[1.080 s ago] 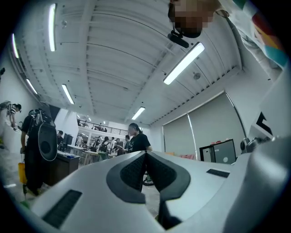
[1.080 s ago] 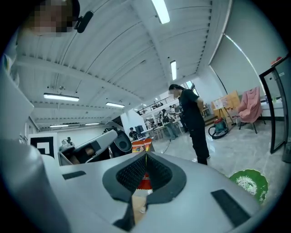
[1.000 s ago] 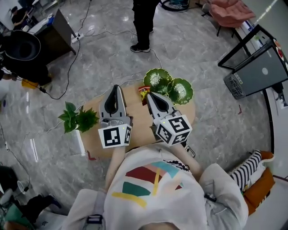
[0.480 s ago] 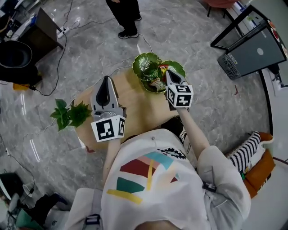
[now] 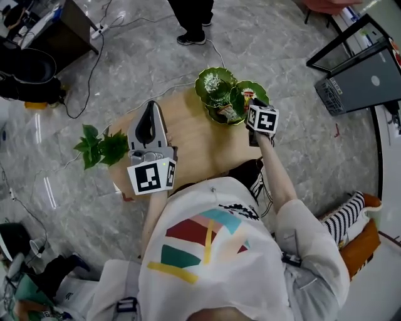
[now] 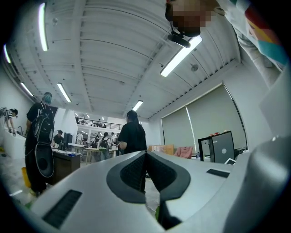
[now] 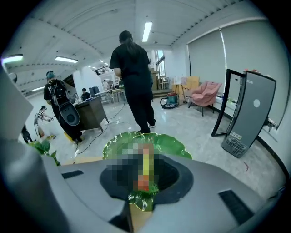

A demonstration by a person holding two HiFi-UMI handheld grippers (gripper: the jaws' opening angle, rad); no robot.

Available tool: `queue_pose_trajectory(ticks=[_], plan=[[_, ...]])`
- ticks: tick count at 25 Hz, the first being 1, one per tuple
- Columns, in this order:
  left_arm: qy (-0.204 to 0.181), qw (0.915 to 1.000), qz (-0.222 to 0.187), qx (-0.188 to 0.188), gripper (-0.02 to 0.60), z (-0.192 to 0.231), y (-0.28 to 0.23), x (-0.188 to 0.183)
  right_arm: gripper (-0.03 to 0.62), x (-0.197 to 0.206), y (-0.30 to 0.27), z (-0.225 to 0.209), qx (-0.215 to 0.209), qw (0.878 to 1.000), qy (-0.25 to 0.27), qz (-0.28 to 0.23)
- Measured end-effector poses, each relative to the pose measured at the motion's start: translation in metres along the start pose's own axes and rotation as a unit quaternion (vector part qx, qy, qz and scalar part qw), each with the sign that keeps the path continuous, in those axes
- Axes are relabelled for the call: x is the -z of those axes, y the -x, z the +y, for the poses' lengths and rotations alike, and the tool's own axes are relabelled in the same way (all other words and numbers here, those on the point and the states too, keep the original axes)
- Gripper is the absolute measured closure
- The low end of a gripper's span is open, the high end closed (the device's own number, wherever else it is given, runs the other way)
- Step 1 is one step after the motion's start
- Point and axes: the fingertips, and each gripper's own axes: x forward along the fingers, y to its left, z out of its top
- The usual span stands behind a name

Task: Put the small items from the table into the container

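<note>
A green leaf-shaped container (image 5: 212, 84) stands at the far edge of the small round wooden table (image 5: 194, 147). My right gripper (image 5: 243, 108) points down into it; in the right gripper view the container (image 7: 175, 146) lies just beyond the jaws. A small yellow-and-red packet (image 7: 146, 169) sits between the narrow-set jaws of the right gripper (image 7: 144, 172), which are opening; the packet (image 5: 233, 115) hangs over the dish. My left gripper (image 5: 152, 108) hovers over the table's left side, shut and empty, the left gripper (image 6: 145, 157) pointing level at the room.
A potted green plant (image 5: 100, 148) stands off the table's left edge. A person in black (image 5: 191, 19) stands on the marble floor beyond, with cables (image 5: 94, 75) trailing there. A dark glass-door cabinet (image 5: 363, 72) is at the right.
My right gripper swung from the table's middle out to the right and down over the green container, carrying the packet. The left gripper stayed about where it was.
</note>
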Motion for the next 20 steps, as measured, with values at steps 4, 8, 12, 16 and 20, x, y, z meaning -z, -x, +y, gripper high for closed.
queue_pose_trajectory(ticks=[4, 8, 12, 16, 20], plan=[[0.0, 1.0, 0.001, -0.005, 0.572, 0.004, 0.002, 0.001, 0.365, -0.014, 0.008, 0.002, 0.013, 0.999, -0.018, -0.039], [0.002, 1.0, -0.001, -0.002, 0.572, 0.003, 0.002, 0.0, 0.367, -0.035, 0.032, 0.025, -0.015, 0.996, -0.024, -0.086], [0.002, 1.0, -0.006, -0.001, 0.572, 0.005, 0.005, -0.001, 0.582, -0.066, 0.074, 0.071, -0.071, 0.988, 0.019, -0.139], [0.0, 0.9999, -0.009, -0.012, 0.572, 0.014, 0.009, -0.006, 0.582, -0.103, 0.143, 0.151, -0.132, 0.958, 0.103, -0.233], [-0.002, 0.9999, -0.006, -0.015, 0.572, 0.017, 0.01, -0.001, 0.582, -0.115, 0.195, 0.232, -0.213, 0.929, 0.101, -0.286]])
